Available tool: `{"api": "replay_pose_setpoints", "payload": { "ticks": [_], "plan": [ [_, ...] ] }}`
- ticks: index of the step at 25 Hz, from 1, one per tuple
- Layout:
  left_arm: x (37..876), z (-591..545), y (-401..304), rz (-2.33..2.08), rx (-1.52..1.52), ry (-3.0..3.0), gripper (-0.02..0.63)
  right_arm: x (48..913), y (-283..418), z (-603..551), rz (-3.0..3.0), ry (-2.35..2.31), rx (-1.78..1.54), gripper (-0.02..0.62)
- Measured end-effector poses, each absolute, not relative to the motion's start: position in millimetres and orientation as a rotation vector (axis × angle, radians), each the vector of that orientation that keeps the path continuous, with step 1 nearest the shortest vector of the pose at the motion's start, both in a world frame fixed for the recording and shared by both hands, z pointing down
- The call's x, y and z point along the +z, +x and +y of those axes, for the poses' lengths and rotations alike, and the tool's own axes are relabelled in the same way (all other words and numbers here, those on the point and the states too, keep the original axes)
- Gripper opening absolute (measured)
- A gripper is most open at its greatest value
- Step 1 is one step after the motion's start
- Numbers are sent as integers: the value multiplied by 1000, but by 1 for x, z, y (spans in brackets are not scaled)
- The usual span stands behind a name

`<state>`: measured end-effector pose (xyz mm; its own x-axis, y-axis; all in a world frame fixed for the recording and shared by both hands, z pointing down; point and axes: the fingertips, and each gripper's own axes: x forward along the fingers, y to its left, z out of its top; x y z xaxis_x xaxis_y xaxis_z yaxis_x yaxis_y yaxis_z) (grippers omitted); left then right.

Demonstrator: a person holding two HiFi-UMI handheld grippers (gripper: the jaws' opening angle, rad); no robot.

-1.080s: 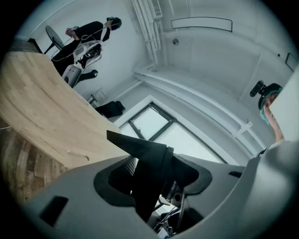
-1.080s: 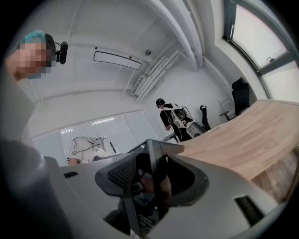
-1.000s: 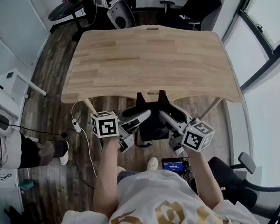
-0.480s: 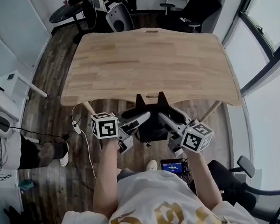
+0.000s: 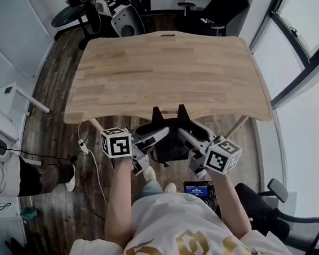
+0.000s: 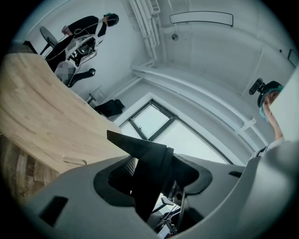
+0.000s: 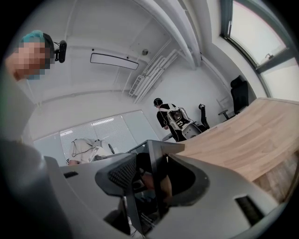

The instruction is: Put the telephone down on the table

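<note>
The black telephone [image 5: 171, 144] hangs in the air just short of the wooden table's [image 5: 164, 67] near edge, below the tabletop, with two black prongs pointing toward the table. My left gripper [image 5: 161, 133] grips it from the left and my right gripper [image 5: 183, 133] from the right. In the left gripper view the telephone [image 6: 140, 149] is a dark slab filling the gap of the left gripper [image 6: 152, 179]. A thin black edge of the telephone [image 7: 156, 154] stands between the pads of the right gripper [image 7: 149, 179] in the right gripper view.
Office chairs [image 5: 215, 8] and equipment stand beyond the table's far edge. A person [image 5: 5, 168] sits at the left beside a white cable [image 5: 88, 154] on the wood floor. A small lit screen [image 5: 199, 189] lies below my hands; another chair [image 5: 282, 218] is at the lower right.
Both grippers and the telephone keep their place. Only the head view has drifted slightly, so the table sits a little higher and further left in the picture.
</note>
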<state>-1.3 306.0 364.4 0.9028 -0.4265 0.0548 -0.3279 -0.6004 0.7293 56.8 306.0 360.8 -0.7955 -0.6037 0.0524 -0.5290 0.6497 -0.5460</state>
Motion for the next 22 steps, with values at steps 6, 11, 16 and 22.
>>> {"api": "replay_pose_setpoints", "payload": {
  "ticks": [6,11,16,22],
  "plan": [
    [375,266,23,-495,-141,2267,227,372,81,268,2714,-987,-852,199],
    [386,219,25,-467,-126,2254,226,382,83,223,2697,-1018,-884,199],
    [404,159,19,-430,-99,2219,227,401,76,163,2673,-1067,-938,199],
    [418,74,9,-382,-87,2193,227,413,66,80,2654,-1125,-975,199]
  ]
}}
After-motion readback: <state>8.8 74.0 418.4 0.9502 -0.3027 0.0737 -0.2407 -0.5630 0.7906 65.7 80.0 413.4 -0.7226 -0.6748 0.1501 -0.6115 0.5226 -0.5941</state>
